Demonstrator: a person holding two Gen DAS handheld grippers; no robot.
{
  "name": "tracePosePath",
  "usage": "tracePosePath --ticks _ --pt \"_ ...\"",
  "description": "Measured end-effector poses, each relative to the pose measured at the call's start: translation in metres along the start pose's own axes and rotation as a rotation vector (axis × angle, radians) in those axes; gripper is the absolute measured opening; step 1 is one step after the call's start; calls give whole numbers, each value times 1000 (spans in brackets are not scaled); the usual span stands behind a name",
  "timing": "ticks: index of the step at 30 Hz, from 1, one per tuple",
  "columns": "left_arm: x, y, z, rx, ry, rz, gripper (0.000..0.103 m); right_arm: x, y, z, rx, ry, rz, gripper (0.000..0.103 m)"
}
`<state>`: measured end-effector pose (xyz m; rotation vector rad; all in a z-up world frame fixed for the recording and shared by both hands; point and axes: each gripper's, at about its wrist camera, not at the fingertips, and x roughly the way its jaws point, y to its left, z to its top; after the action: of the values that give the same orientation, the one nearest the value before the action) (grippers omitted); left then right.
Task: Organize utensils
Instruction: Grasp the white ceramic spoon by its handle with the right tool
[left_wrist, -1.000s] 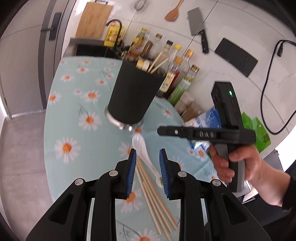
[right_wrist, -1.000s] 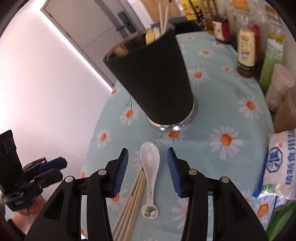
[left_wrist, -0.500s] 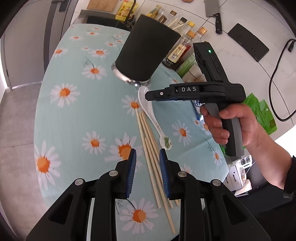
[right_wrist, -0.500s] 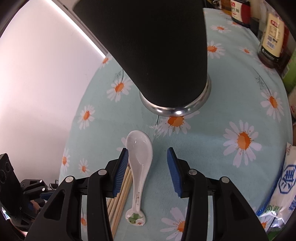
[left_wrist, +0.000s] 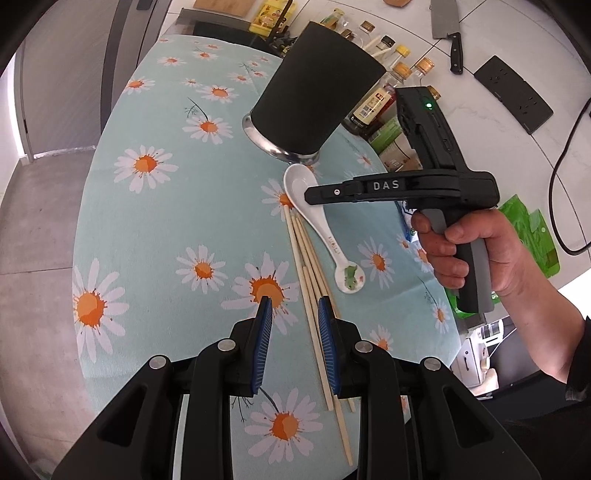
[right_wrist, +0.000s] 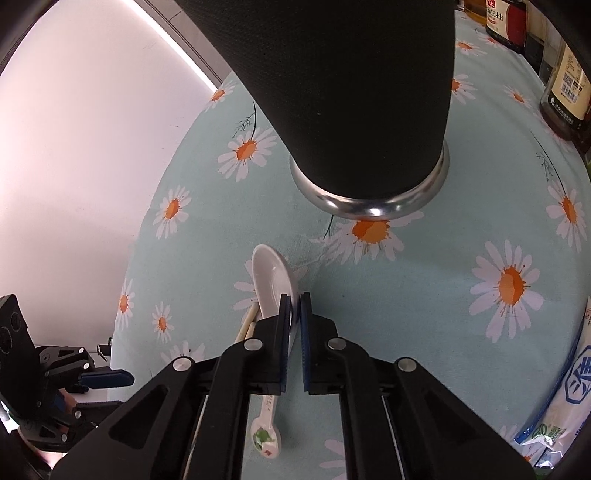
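Observation:
A white ceramic spoon (left_wrist: 325, 229) lies on the daisy tablecloth (left_wrist: 166, 221), just in front of a black utensil holder with a steel base (left_wrist: 314, 96). Several wooden chopsticks (left_wrist: 314, 295) lie beside the spoon. My right gripper (right_wrist: 294, 306) is shut on the right rim of the spoon bowl (right_wrist: 271, 277); it shows in the left wrist view over the spoon (left_wrist: 314, 194). My left gripper (left_wrist: 293, 325) is open and empty, above the near ends of the chopsticks.
Sauce bottles (left_wrist: 373, 107) stand behind the holder against the wall. A salt bag (right_wrist: 561, 398) and green packets (left_wrist: 532, 236) lie at the right. A cleaver (left_wrist: 445, 29) hangs on the wall. The table edge curves at the left.
My right gripper moved down and forward and closed on the spoon bowl's rim. My left gripper pulled back towards the near ends of the chopsticks and stayed open.

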<state>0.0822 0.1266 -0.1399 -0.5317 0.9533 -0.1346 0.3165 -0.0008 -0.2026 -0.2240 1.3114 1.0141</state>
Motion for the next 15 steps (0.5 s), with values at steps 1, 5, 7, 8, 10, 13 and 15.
tracePosePath --ticks 1,5,7,8,10,13,15 --pt "1 -1 1 3 2 3 24 -2 -2 -1 5 -6 12 6" --pt "6 -6 7 10 15 23 25 -13 -8 -3 8 -29 33 6" --pt "11 -10 10 12 30 42 24 -21 -11 -5 10 -44 43 6" --pt "13 -12 12 12 40 47 24 -26 -13 -6 14 -53 52 6" --pt "17 -16 15 19 57 57 24 -36 -15 -8 17 -74 67 6" --pt "26 -22 20 35 99 91 24 -51 -16 -12 24 -113 88 6" --pt "29 -25 22 42 113 118 25 -60 -18 -16 30 -133 103 6"
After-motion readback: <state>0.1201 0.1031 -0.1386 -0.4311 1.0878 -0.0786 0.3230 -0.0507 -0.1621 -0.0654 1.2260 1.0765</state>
